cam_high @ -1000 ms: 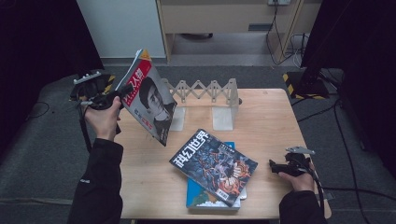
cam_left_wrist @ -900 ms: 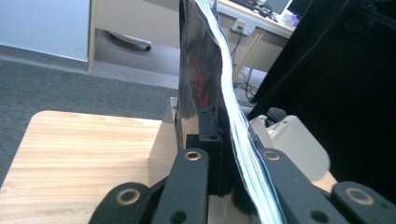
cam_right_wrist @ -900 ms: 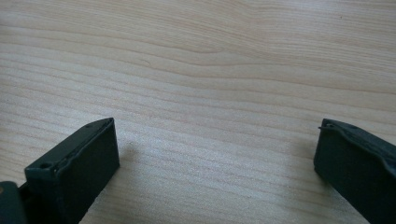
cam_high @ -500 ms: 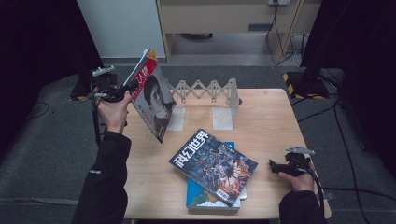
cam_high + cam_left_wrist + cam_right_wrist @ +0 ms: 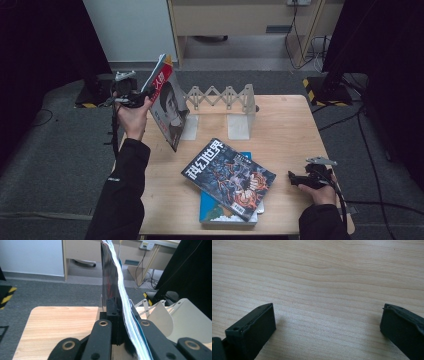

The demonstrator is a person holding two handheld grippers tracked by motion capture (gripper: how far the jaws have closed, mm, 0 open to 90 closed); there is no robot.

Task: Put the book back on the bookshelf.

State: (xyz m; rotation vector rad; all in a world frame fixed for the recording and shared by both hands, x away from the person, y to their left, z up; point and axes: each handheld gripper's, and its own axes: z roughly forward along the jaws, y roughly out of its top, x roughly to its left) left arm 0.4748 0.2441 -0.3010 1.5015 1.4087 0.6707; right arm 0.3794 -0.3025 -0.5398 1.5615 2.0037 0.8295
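The left tongs (image 5: 131, 96) pinch an upright magazine (image 5: 167, 100) above the tabletop's (image 5: 290, 125) left edge beside the rack (image 5: 225, 102), the right tongs (image 5: 300, 178) rest wide, and the floppy pages may sag or slip.

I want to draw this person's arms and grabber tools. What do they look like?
Both arms wear long black sleeves. The left gripper and right gripper are black, each topped by a grey three-cornered plate with a thin black cable trailing off. Close up, the jaws are chunky black blocks on black arms with brass-coloured rivets.
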